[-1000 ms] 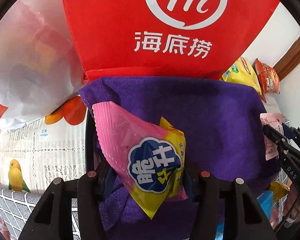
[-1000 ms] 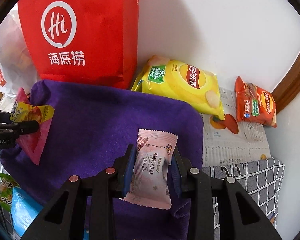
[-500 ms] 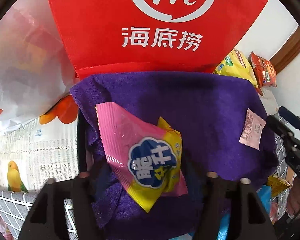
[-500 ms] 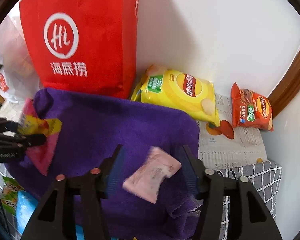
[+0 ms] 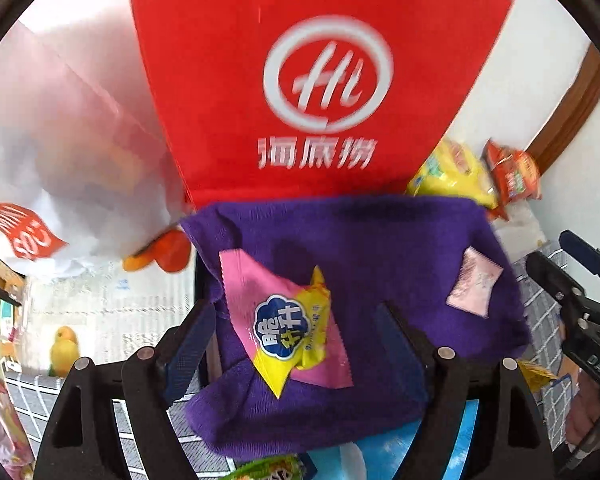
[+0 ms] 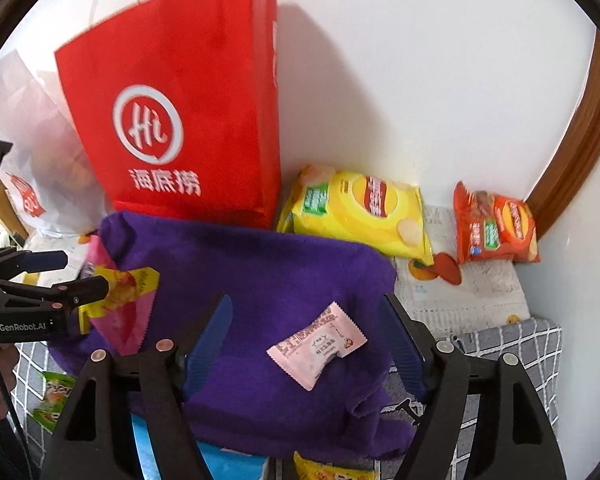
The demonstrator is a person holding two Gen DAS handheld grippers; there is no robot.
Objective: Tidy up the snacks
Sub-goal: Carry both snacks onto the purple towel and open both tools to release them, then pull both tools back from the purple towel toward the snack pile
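Both grippers – left [image 5: 296, 344], right [image 6: 308, 344] – just opening, nothing gripped; I see pink-yellow snack [image 5: 288, 320] and pale pink packet [image 6: 318, 350] loose on purple towel [image 6: 268, 272].

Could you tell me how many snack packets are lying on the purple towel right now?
2. A pink-and-yellow packet lies toward the purple towel's left side, and a small pale pink packet lies toward its right side. Other snacks poke out from under the towel's near edge; more may be hidden beneath.

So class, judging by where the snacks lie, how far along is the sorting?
Done: the pink-yellow packet and pale pink sachet lie on the purple towel. In hand: nothing; both hand-held grippers, left and right, have just been opening, jaws clear. Left: the chip bags by the wall.
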